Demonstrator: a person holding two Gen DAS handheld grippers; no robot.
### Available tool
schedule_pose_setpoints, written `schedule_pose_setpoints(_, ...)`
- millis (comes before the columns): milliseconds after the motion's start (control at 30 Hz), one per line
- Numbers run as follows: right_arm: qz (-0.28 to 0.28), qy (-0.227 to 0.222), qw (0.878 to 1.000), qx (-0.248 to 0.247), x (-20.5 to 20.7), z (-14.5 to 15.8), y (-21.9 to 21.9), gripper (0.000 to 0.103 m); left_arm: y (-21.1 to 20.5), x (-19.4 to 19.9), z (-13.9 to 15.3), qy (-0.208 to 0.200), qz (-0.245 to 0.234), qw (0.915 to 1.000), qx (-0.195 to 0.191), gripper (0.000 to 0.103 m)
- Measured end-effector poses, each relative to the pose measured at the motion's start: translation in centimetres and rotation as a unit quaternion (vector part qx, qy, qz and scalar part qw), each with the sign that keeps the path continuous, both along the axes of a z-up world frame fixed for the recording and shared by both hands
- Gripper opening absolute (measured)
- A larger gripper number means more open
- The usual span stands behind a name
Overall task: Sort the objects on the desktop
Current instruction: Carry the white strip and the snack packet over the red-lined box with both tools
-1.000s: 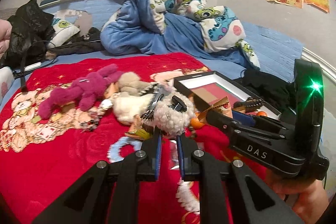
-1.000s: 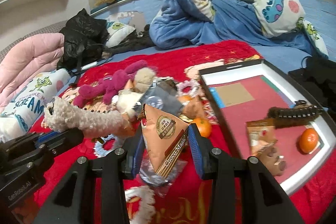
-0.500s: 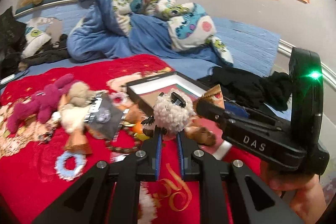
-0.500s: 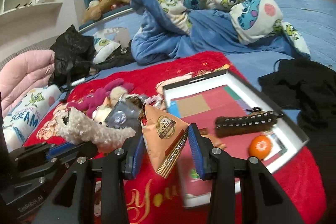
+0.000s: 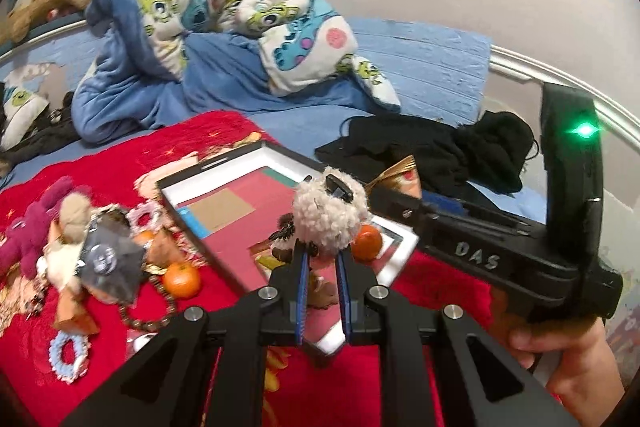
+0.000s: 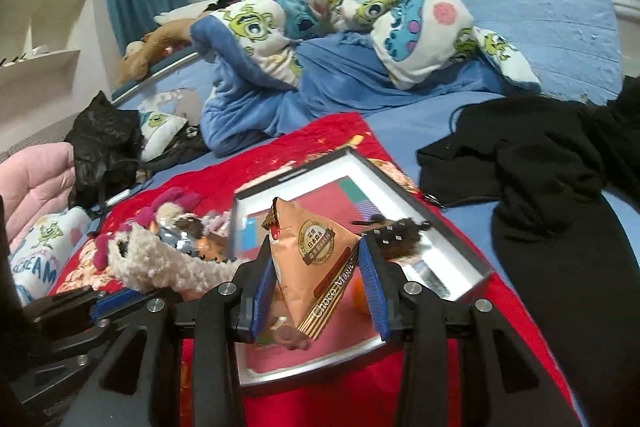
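The left tool (image 5: pixel 322 255) is pinching a fuzzy beige plush (image 5: pixel 328 213) nearly shut, and the right tool (image 6: pixel 316 277) is clamping a snack packet (image 6: pixel 310 263); both are hanging over the framed tray (image 6: pixel 456 227) on the bed, presumably for dropping inside. The packet is hiding the tray's near contents; the plush's shape is hard to make out.

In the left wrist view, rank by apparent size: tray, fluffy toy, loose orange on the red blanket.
1. Tray
2. Fluffy toy, though it is nearer the camera, which enlarges it
3. Orange
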State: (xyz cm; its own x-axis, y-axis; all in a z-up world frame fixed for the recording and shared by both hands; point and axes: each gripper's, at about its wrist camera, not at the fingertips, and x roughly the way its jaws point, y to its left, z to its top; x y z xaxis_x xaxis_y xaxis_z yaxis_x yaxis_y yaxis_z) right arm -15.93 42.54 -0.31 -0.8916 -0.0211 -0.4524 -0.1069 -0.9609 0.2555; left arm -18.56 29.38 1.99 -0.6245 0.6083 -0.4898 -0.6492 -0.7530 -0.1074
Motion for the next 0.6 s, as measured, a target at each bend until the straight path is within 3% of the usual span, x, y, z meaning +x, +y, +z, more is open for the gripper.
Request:
schedule_pose_setpoints(267, -0.007, 0.003, 1.000, -0.008, -0.3, -0.7, 1.5, 0.039, 1.3, -0.9, -0.4, -0.012, 0.002, 0.9997, 0.022, 0.013)
schedule_pose_setpoints(600, -0.005, -0.009, 1.000, -0.018, -2.2, -1.9, 3.2, 0.039, 2.5, -3.6, -1.8, -0.010, 0.004, 0.9998, 0.014, 0.013)
